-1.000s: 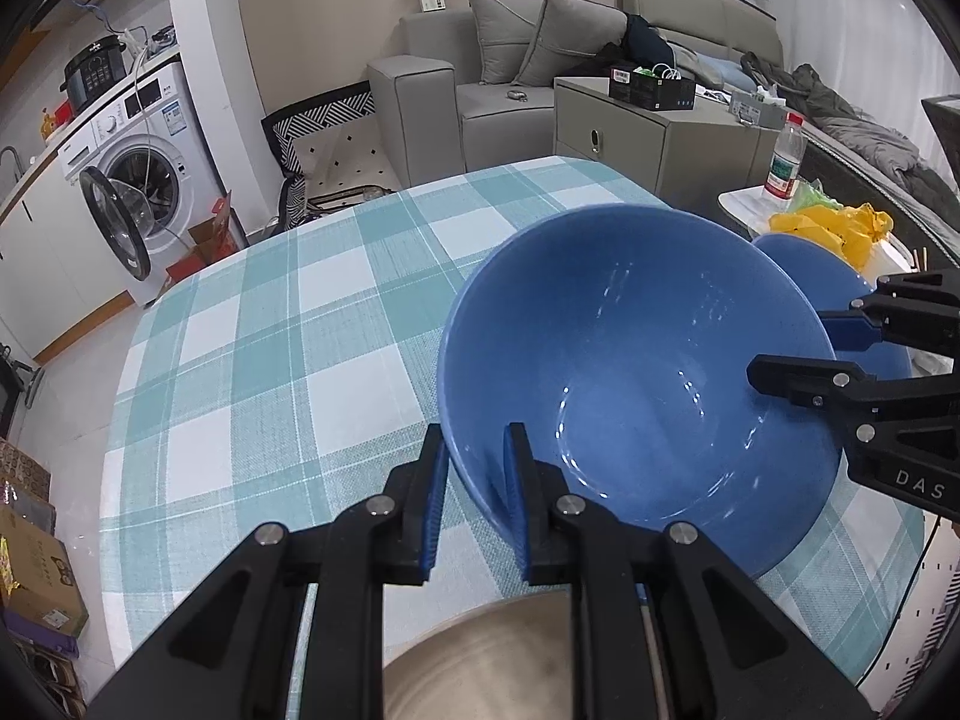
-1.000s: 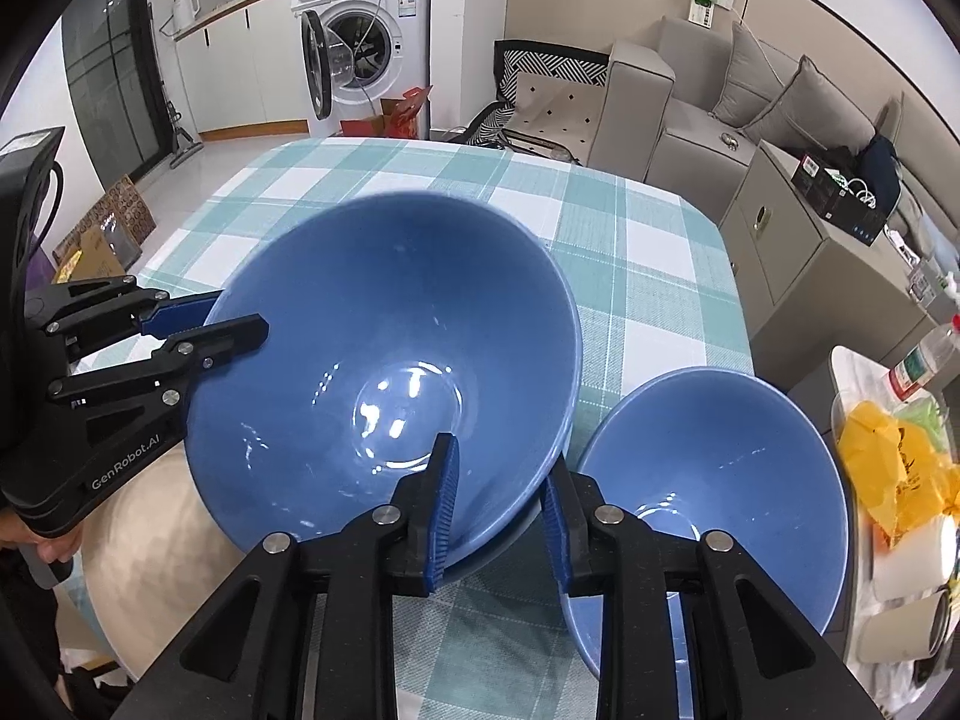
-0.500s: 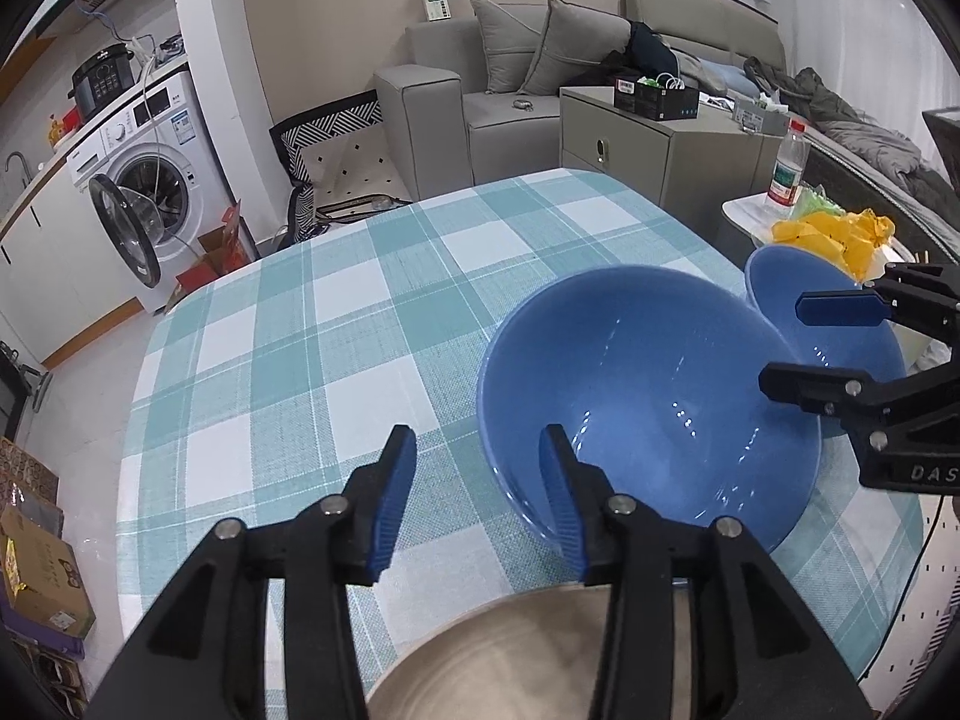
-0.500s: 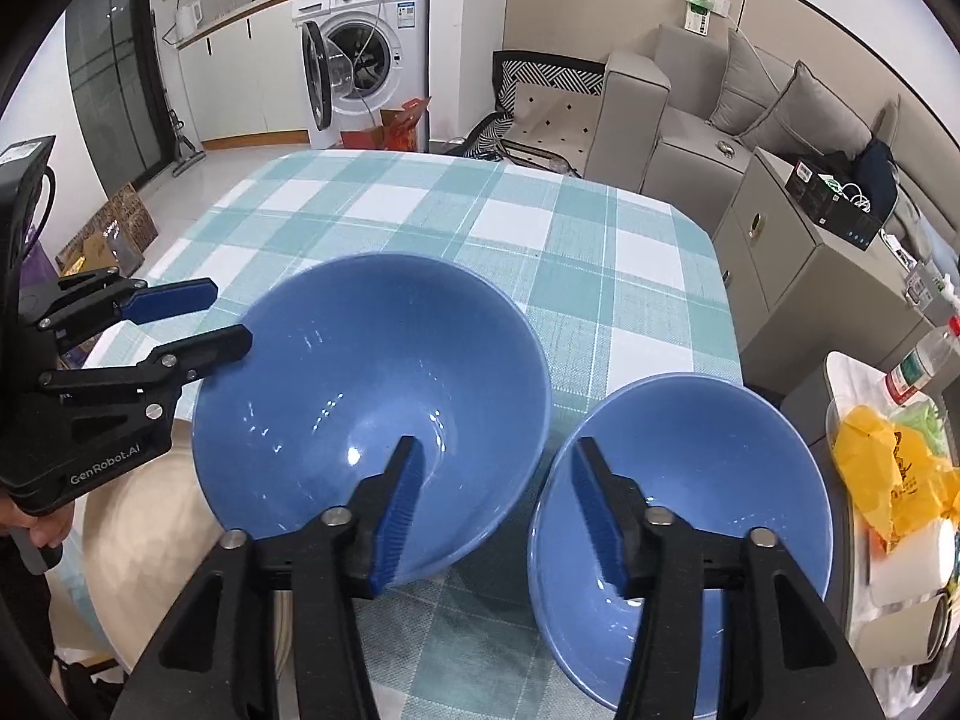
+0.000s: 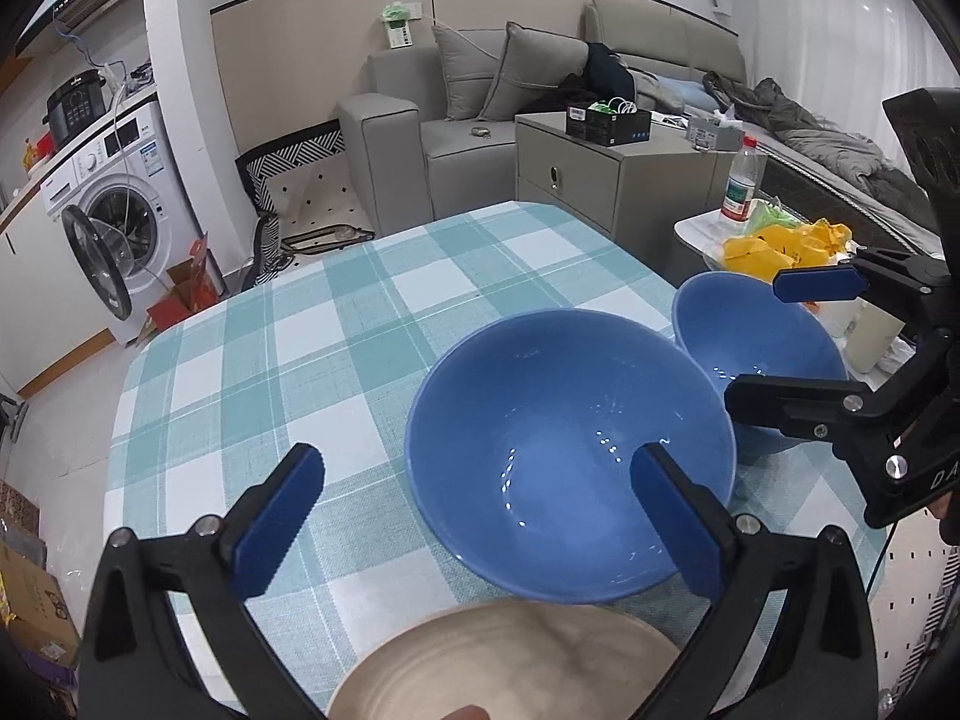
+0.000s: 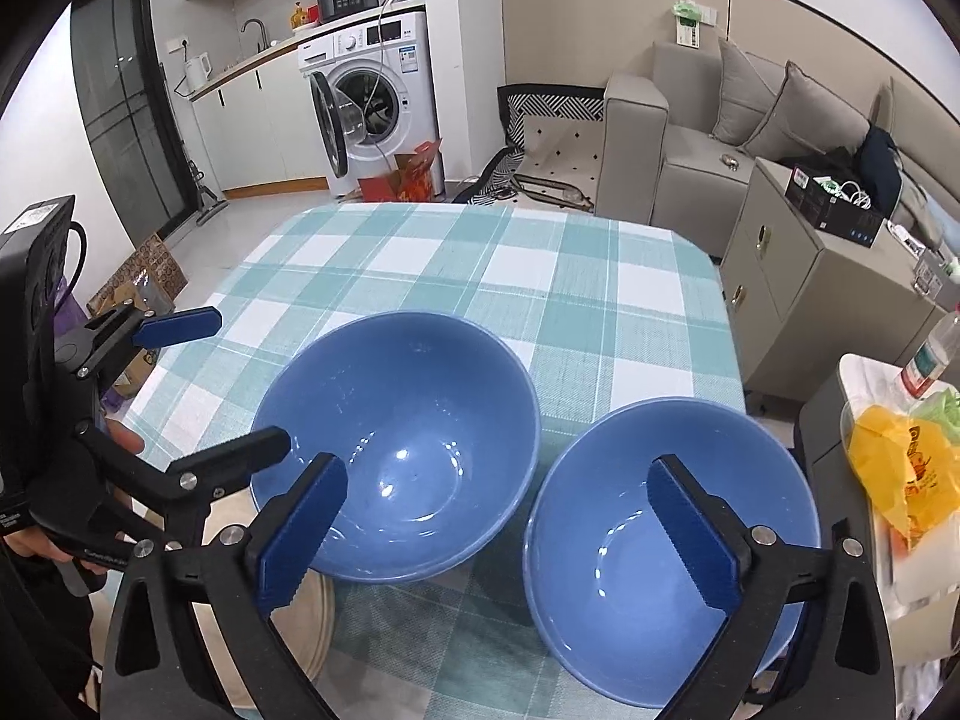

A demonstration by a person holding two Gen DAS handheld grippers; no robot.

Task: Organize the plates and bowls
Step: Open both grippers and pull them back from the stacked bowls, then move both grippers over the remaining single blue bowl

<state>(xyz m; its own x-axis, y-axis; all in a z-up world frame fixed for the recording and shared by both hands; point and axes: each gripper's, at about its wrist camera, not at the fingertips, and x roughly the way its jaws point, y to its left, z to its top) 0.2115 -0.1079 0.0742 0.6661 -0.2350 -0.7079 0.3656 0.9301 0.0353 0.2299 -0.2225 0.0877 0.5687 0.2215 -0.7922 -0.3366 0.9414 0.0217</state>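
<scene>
Two blue bowls stand side by side on the checked tablecloth. The bigger-looking near bowl sits ahead of my left gripper, which is wide open and empty. The second bowl lies under my right gripper, also wide open and empty. A beige plate lies at the table's near edge, below the left gripper. Each gripper shows in the other's view: the right, the left.
The table's right edge is close to the second bowl; beyond it stand a grey cabinet and a side table with a yellow bag and a bottle. A sofa and a washing machine stand further back.
Both grippers have let go of the near bowl's rim, opened wide and pulled back. The bowl has come down and now rests on the tablecloth.
</scene>
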